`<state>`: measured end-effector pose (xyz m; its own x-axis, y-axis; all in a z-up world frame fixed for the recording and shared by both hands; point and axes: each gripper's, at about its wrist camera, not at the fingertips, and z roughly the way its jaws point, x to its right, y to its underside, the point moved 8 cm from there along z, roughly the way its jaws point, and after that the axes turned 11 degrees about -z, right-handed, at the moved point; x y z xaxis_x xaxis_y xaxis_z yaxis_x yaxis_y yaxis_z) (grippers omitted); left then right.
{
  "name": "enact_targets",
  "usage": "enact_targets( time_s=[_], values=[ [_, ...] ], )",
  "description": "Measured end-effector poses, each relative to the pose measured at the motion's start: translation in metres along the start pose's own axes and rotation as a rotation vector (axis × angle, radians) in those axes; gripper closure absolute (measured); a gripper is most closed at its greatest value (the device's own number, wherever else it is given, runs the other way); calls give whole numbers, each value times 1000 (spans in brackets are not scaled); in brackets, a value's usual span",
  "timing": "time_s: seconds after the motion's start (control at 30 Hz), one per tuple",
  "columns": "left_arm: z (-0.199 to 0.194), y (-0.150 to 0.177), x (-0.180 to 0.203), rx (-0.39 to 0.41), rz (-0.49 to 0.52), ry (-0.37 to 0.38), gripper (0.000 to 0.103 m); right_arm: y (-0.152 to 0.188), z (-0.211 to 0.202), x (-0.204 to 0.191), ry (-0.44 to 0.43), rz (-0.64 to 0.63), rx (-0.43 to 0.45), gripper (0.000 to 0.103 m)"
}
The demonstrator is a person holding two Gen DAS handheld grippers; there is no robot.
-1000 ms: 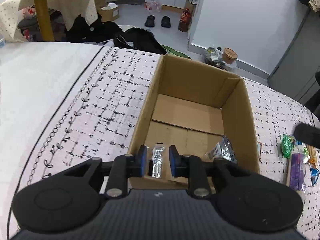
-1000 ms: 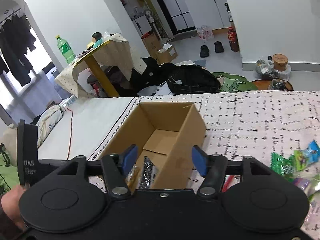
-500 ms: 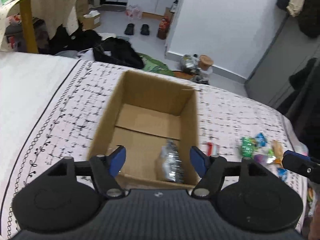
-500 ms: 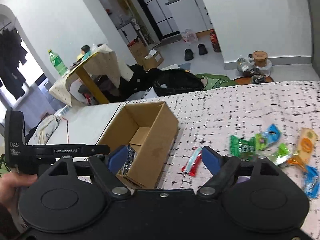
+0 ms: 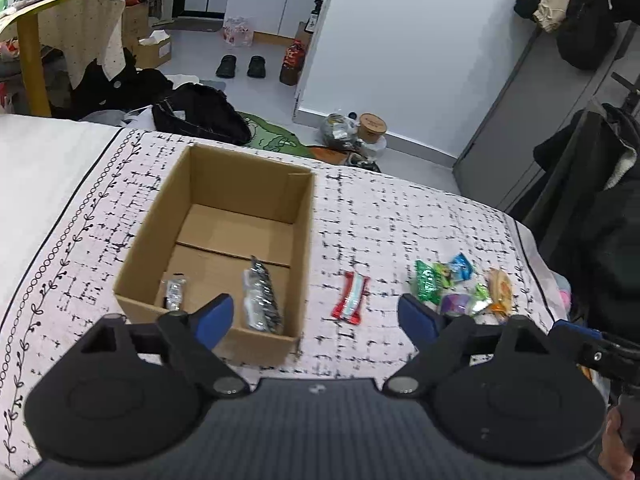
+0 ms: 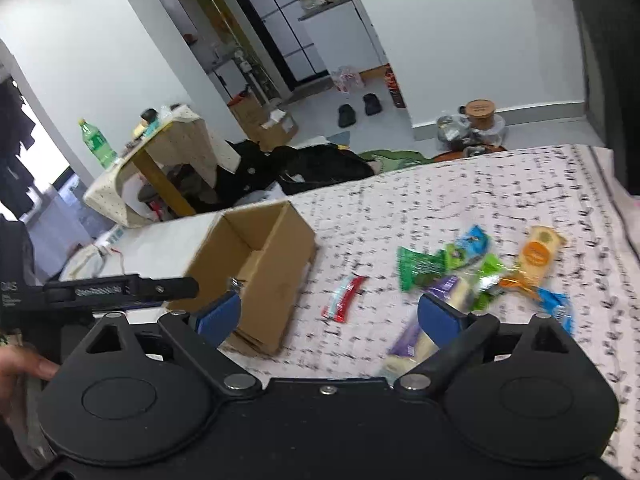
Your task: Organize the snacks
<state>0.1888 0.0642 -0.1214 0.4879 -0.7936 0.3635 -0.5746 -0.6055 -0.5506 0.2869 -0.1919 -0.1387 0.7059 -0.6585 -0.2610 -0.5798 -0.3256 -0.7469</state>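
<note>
Reading what print I can, my left gripper shows in the right wrist view as a black bar with white lettering too blurred to spell; its blue-padded jaws have just been opening and stand wide with nothing between them. My right gripper has likewise been spreading and grips nothing. Nearest lies a red foil snack bar flat on the pale cloth printed with black dashes, its label unreadable. Beside it sits a heap of crinkly green, blue, purple and orange snack packets, smeared by motion. Left of the bar stands an open brown cardboard box holding a silver-and-black foil pouch and a small silver sachet, partly hidden by the near wall. Farther off, a green plastic bottle stands on a draped table.
</note>
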Motion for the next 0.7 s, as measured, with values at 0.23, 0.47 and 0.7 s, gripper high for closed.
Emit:
enact_targets(
  time_s=[0.23,0.47,0.7],
  values=[
    [0,20,22,-24,45,47,0,13,-19,13,38,-36,-20,0],
    [4,32,34,-20,60,80,0,30,-18,18,41,-43,-48,0],
    [11,47,44,-24,88,103,0,47,-9,14,30,-75,-92,0]
  ],
)
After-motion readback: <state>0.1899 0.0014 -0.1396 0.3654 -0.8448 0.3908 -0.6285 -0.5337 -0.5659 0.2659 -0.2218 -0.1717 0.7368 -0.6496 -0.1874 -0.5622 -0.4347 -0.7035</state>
